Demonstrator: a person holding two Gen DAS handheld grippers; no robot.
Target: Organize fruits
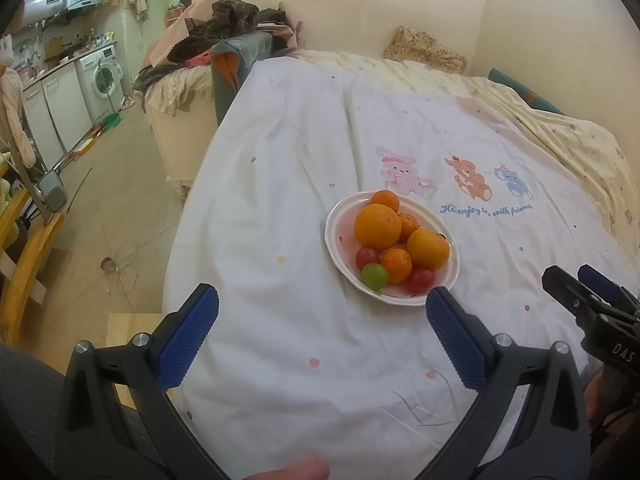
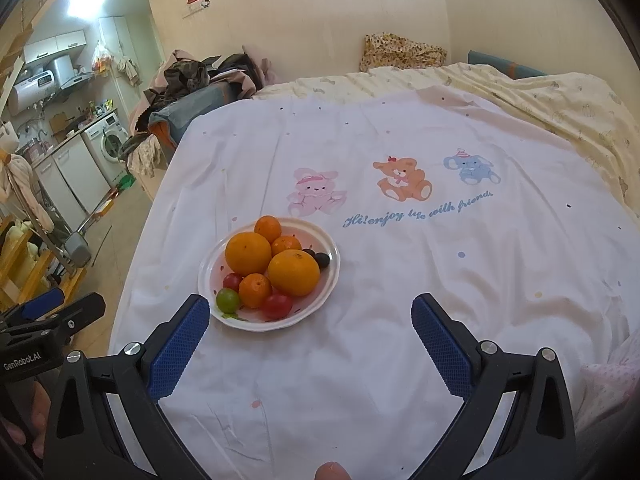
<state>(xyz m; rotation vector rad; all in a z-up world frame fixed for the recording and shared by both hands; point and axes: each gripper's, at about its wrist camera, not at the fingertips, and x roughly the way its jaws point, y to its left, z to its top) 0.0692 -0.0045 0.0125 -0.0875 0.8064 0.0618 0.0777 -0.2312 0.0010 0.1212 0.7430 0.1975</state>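
Observation:
A white plate (image 1: 334,216) (image 2: 206,280) rests on a white bedsheet, piled with fruit: two big oranges (image 1: 377,226) (image 2: 248,253), several small tangerines (image 1: 396,265) (image 2: 255,290), red cherry tomatoes (image 1: 420,281) (image 2: 277,305), a green one (image 1: 375,275) (image 2: 227,299) and dark grapes (image 2: 322,259). My left gripper (image 1: 322,298) is open, hovering just short of the plate's near rim with nothing between its fingers. My right gripper (image 2: 310,308) is open too, its left finger (image 2: 180,344) beside the plate's near edge. Each gripper shows at the edge of the other's view: right gripper (image 1: 576,284), left gripper (image 2: 76,300).
The sheet (image 2: 400,280) has a printed rabbit, bear and elephant beyond the plate. A yellow quilt (image 2: 560,108) lies at the back right. The bed's left edge drops to a tiled floor (image 1: 104,216) with a cable. Clothes are heaped on a cabinet (image 1: 224,28); a kitchen lies farther left.

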